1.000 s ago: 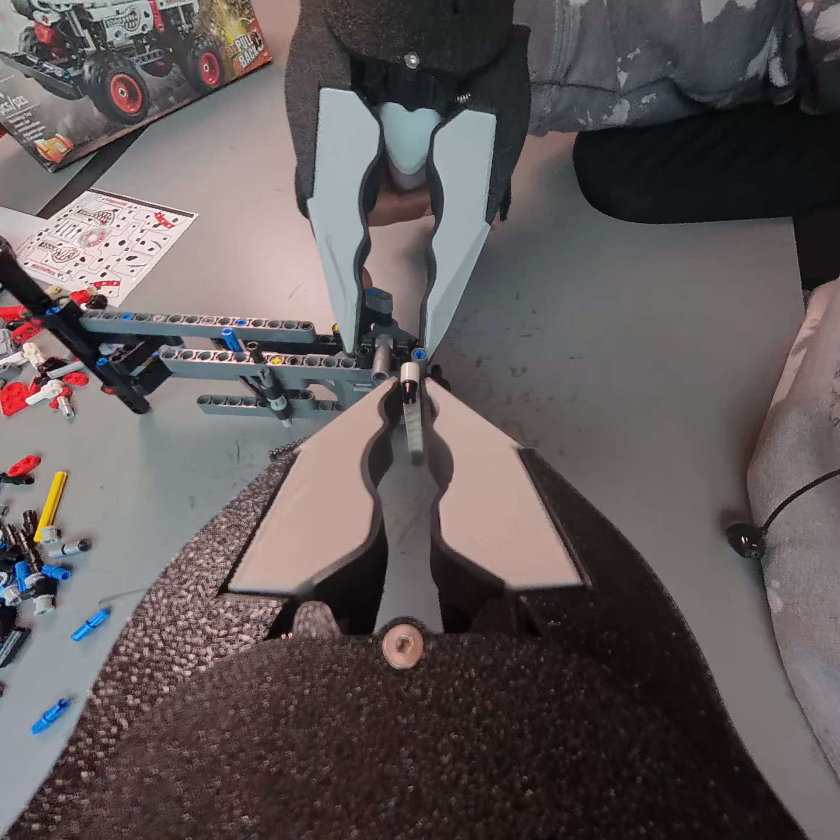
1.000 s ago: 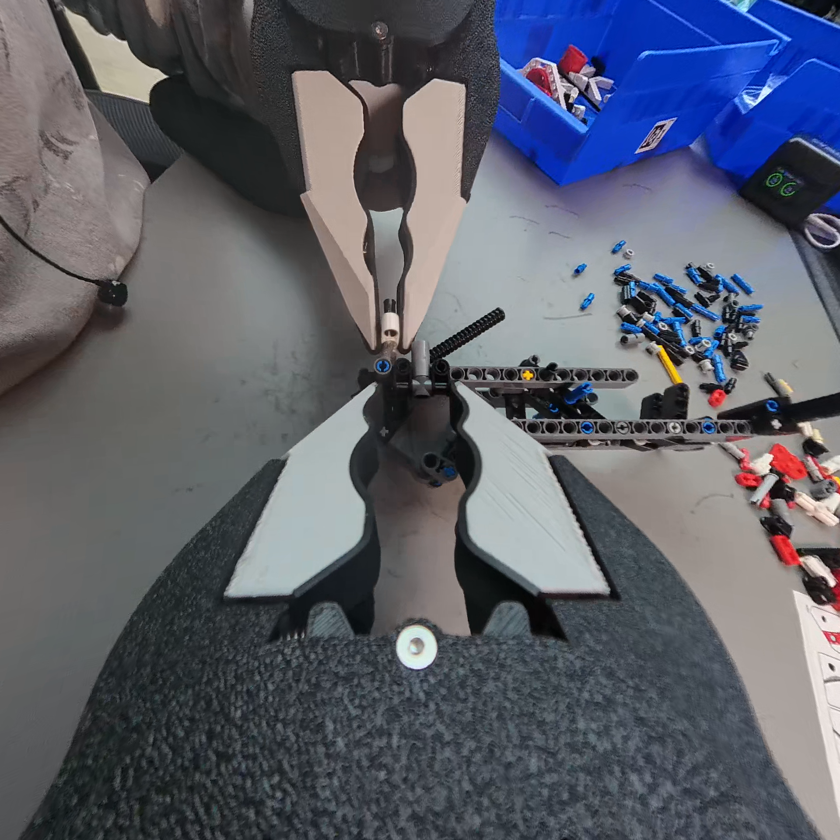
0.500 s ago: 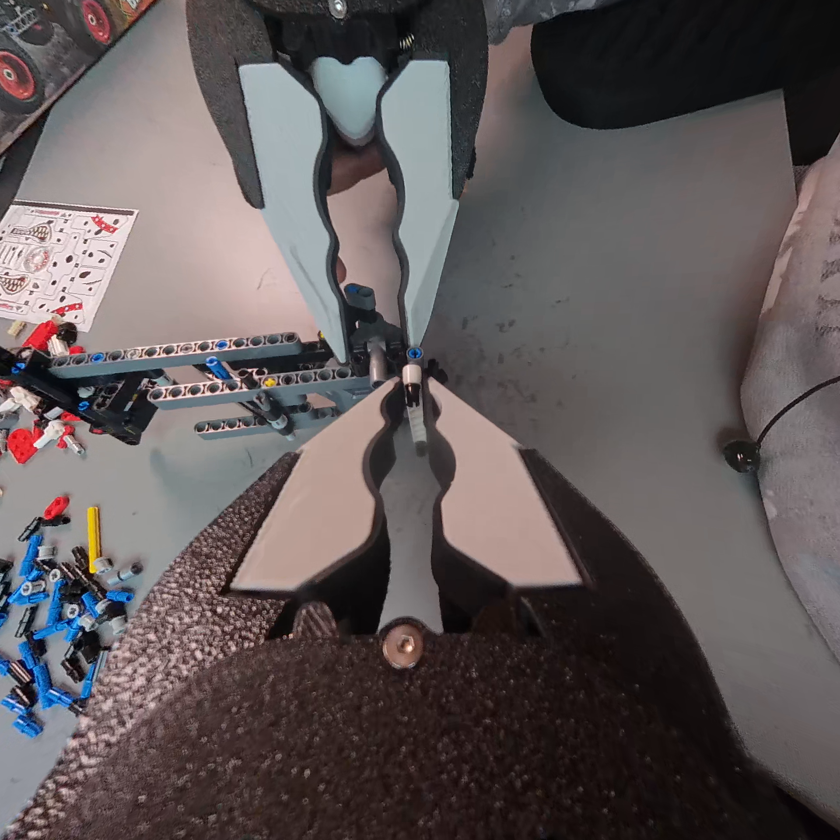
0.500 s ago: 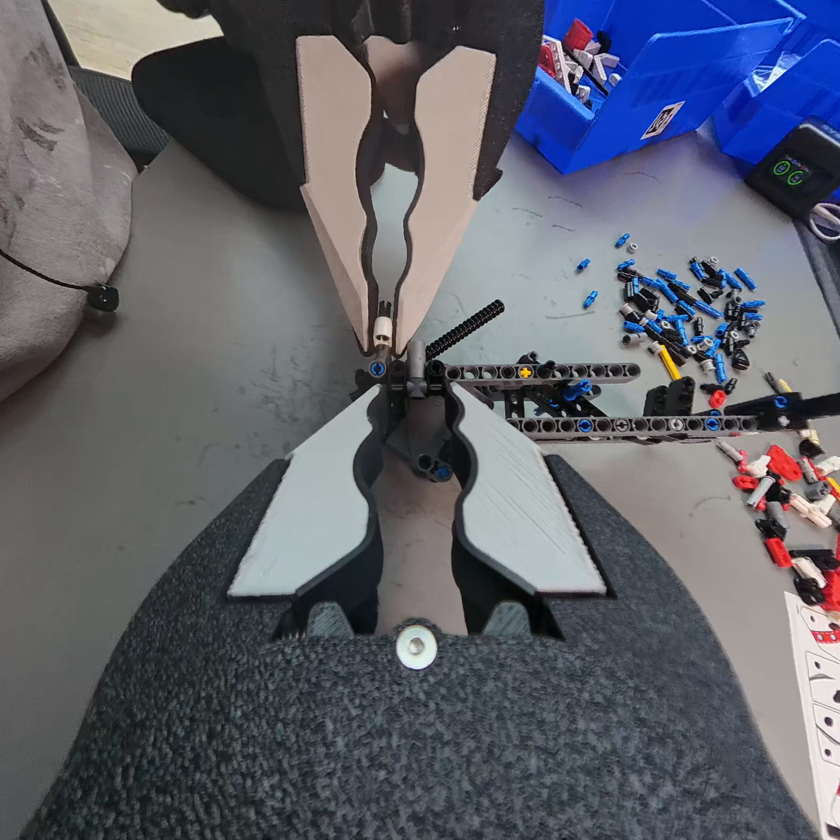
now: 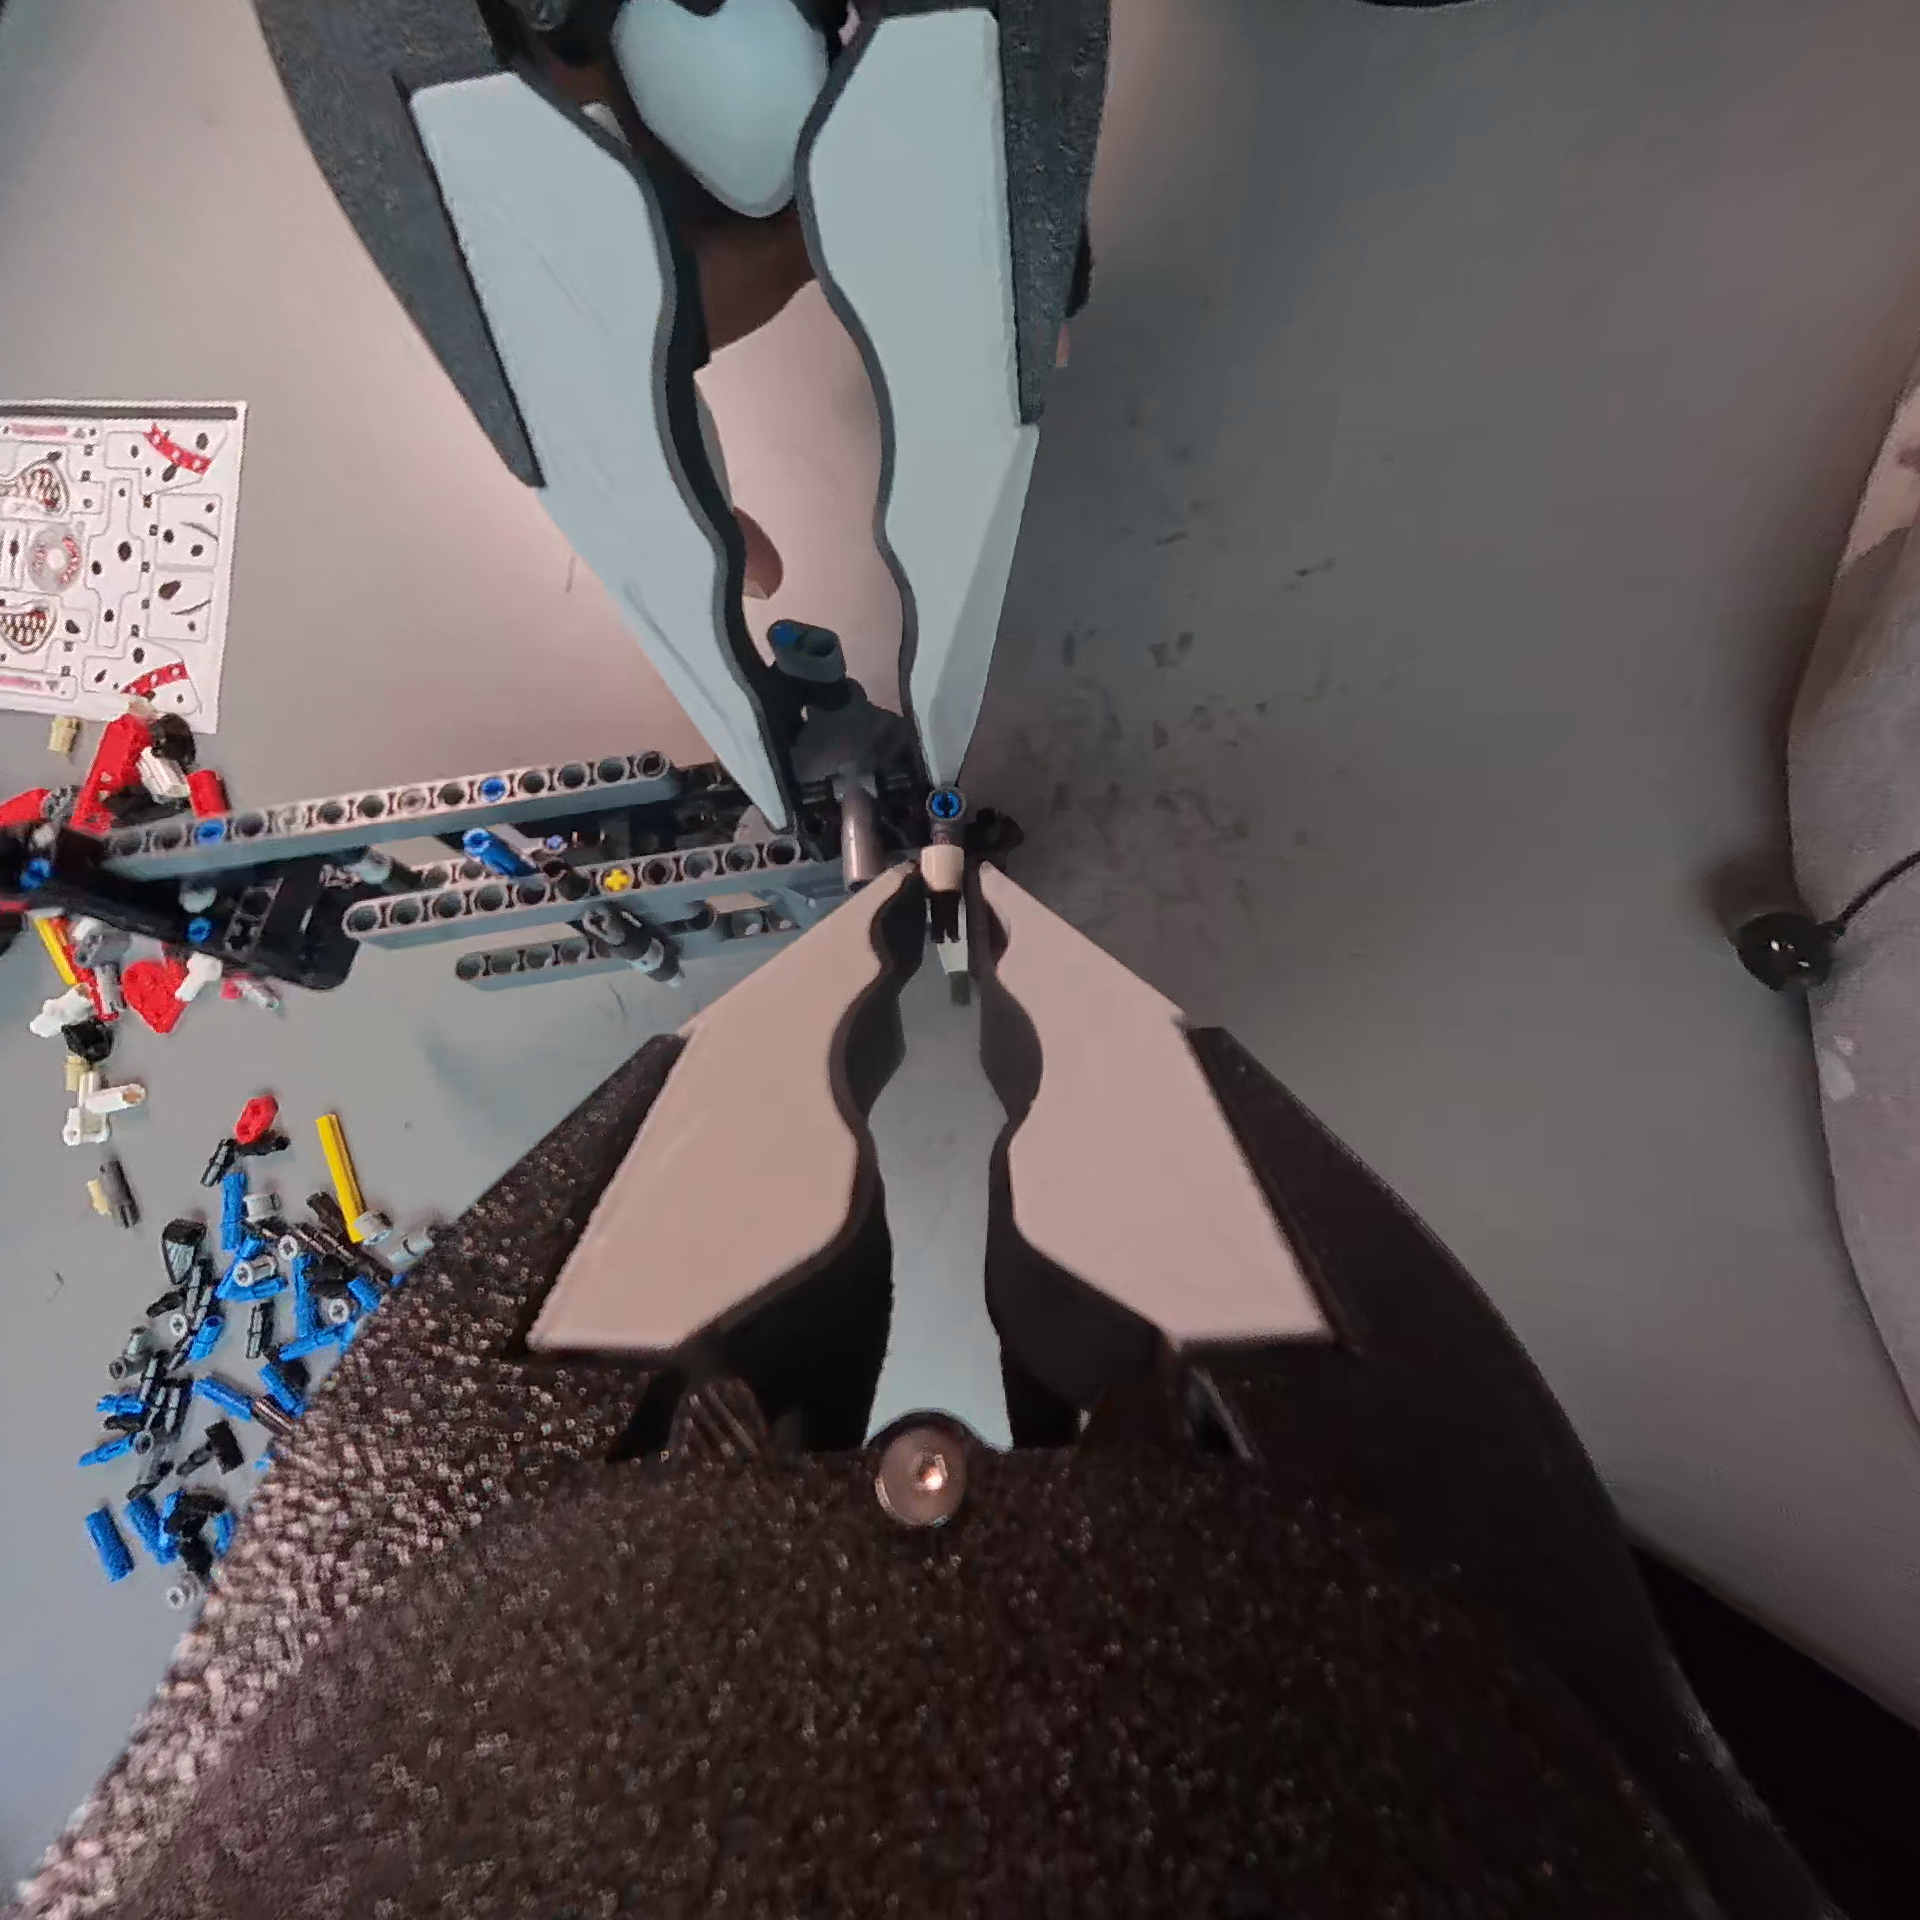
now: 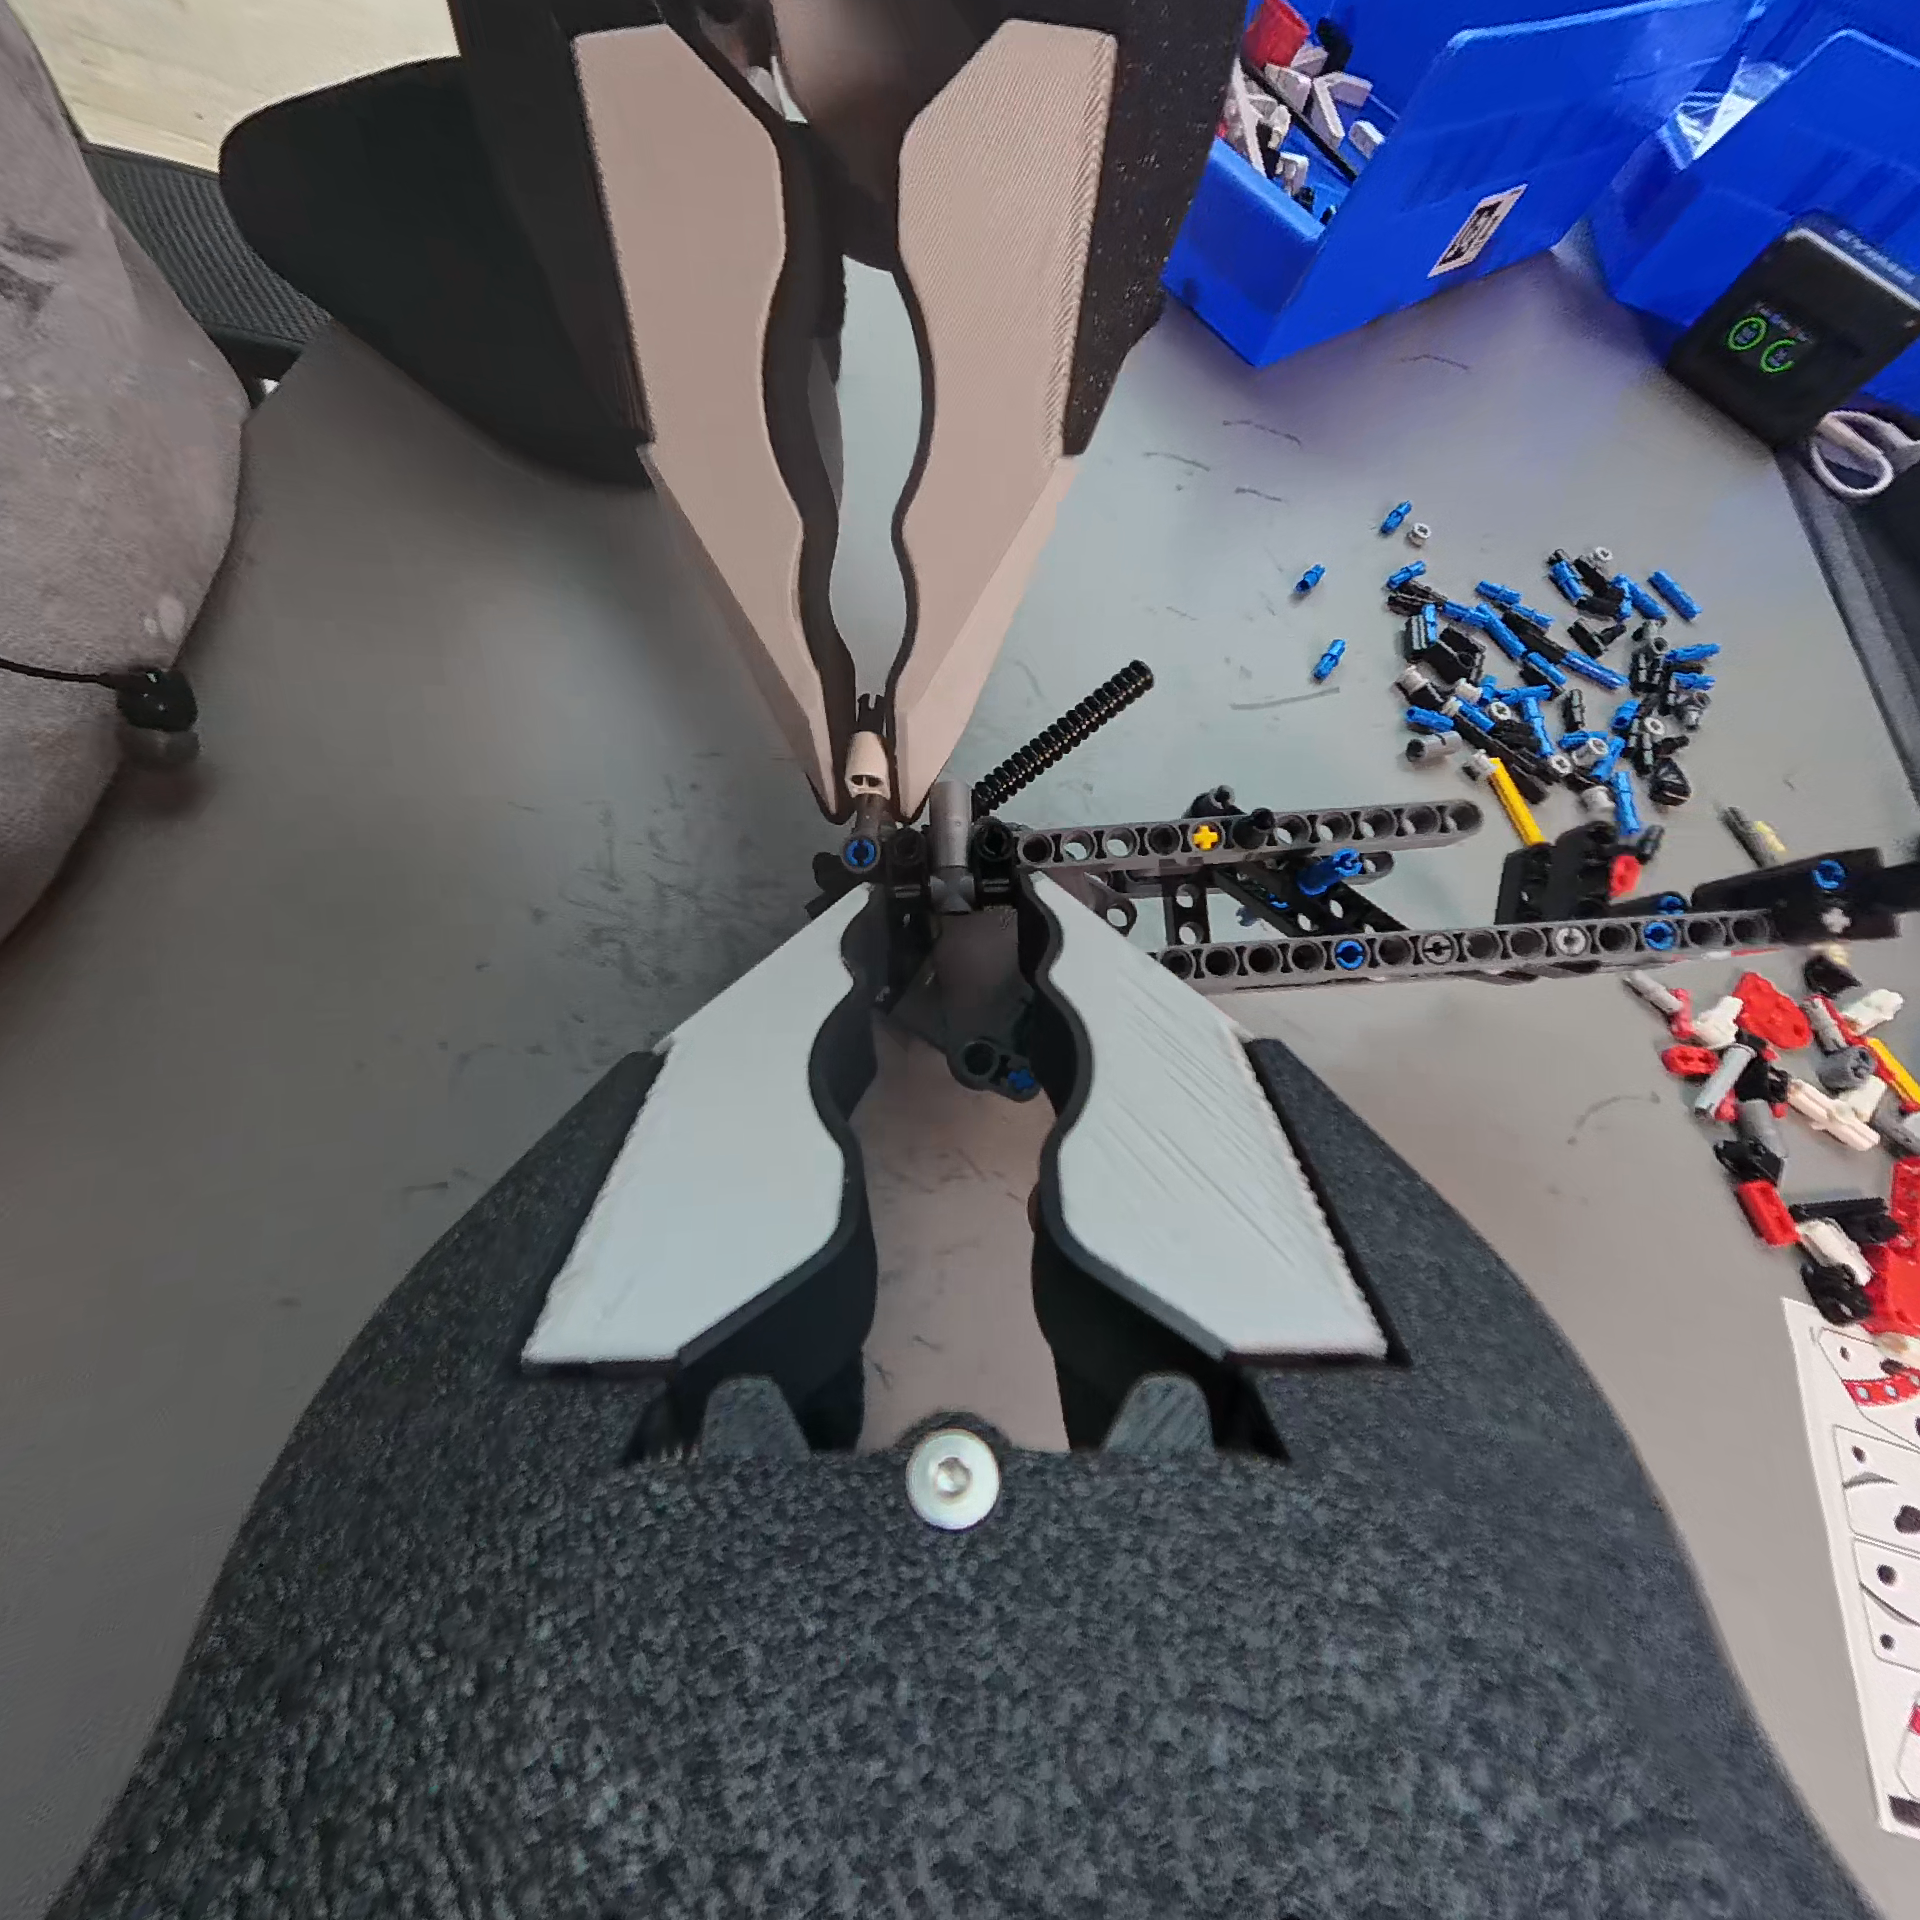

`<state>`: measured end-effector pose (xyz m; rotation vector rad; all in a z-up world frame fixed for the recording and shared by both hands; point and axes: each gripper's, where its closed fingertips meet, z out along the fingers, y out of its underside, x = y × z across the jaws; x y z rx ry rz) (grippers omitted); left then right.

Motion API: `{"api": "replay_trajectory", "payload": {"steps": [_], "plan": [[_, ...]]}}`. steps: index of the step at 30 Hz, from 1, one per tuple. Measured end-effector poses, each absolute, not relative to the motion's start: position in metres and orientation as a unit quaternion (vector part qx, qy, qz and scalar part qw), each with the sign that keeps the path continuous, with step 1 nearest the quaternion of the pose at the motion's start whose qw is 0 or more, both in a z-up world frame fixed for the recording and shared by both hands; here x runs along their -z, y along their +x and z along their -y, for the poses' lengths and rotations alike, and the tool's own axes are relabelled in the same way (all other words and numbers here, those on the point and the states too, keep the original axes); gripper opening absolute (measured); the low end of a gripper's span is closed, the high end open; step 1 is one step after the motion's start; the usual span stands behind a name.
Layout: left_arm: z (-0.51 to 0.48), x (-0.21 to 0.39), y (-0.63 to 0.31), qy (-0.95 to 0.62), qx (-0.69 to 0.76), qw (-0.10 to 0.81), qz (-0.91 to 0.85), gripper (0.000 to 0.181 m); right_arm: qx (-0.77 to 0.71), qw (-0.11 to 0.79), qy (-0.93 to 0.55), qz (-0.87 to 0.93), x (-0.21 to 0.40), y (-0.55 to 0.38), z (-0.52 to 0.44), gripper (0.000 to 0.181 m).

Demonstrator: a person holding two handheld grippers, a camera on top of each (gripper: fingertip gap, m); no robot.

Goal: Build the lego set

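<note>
In the left wrist view, the left gripper (image 5: 940,914) has its jaws closed on a small pin (image 5: 943,873) with a tan collar, and the pin's long axis runs along the jaws, pointing ahead at the near end of the frame (image 5: 582,873). The pin's tip sits just short of a blue-centred hole (image 5: 943,802) at that end, almost touching. The frame's long beams run away to the left across the counter (image 5: 1403,727). Opposite, the right gripper (image 5: 857,800) comes in from the far side, its jaws clamped around the same end of the frame.

In the right wrist view, the right gripper (image 6: 951,914) holds the frame (image 6: 1351,940) by its end block, jaws shut on it, with the beams stretching right toward the loose parts (image 6: 1548,665) near the right edge of the counter. The left gripper (image 6: 871,805) points in from the far side, the pin (image 6: 865,769) in line with the blue hole (image 6: 858,854) just in front of it. The coming move seems to be a straight push along the pin's axis; any tilt would likely jam it at the hole's mouth.
</note>
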<state>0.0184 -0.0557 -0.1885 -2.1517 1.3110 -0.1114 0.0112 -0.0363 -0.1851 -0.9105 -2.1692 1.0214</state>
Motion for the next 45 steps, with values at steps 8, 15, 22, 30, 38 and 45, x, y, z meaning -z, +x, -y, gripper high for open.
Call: {"api": "replay_trajectory", "payload": {"steps": [8,15,22,30,38,45], "plan": [[0.051,0.19,0.016,-0.825,0.003,0.273,-0.495,0.008,-0.37,0.29,-0.348,0.811,0.186,0.009,0.033,0.022],[0.053,0.189,0.016,-0.827,0.036,0.253,-0.501,0.008,-0.381,0.283,-0.368,0.799,0.185,0.009,0.034,0.022],[0.051,0.188,0.013,-0.833,0.053,0.262,-0.485,0.008,-0.373,0.287,-0.38,0.796,0.185,0.006,0.032,0.023],[0.054,0.185,0.009,-0.827,0.077,0.33,-0.449,0.015,-0.39,0.289,-0.379,0.788,0.184,0.006,0.033,0.024],[0.057,0.186,0.005,-0.823,0.095,0.362,-0.427,0.008,-0.394,0.282,-0.38,0.788,0.186,0.006,0.034,0.024],[0.062,0.186,0.009,-0.814,0.092,0.317,-0.477,0.009,-0.406,0.266,-0.379,0.788,0.186,0.007,0.041,0.024]]}}
